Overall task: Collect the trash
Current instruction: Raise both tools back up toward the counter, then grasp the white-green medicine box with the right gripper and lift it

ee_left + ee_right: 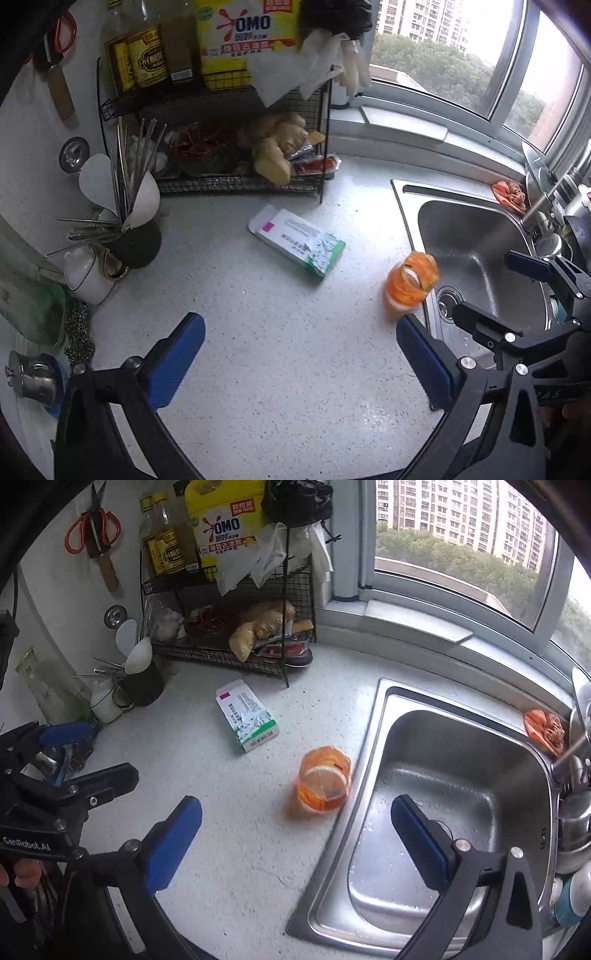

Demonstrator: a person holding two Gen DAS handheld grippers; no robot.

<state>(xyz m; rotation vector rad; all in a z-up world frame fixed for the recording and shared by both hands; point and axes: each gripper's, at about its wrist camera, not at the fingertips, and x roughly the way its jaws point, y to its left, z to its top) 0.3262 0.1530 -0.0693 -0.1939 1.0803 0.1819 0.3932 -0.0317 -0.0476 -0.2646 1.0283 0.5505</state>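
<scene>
On my far left stand a dark utensil cup full of metal chopsticks and white spoons (127, 225) and a black wire rack (236, 147) loaded with oil bottles, a yellow detergent jug, dried chillies and ginger. My left gripper (301, 363) hangs over bare counter with its blue pads spread wide, holding nothing.

Ahead of it, near the rack's foot, lies the flat white-and-green cardboard medicine box (299, 242) with one end flap open. Further right, just beside the sink rim, sits the crumpled orange translucent plastic cup (323, 779), which I take for trash too. My right gripper (295, 840) is also open and empty, one pad over the counter and the other over the basin, with the cup ahead between them.

I judge the cup to be the nearest pick. I would bring the right gripper forward and down, straddle the cup's wall across its width and close gently, since thin plastic will buckle and may skid toward the sink. The box suits the left gripper, pinched across its narrow side.

The speckled pale grey countertop (258, 350) looks smooth and dry. To the right is the stainless steel sink (461, 794), wet inside, with an orange wrapper (545, 727) on its back ledge, then a window looking out on trees and apartment blocks.
</scene>
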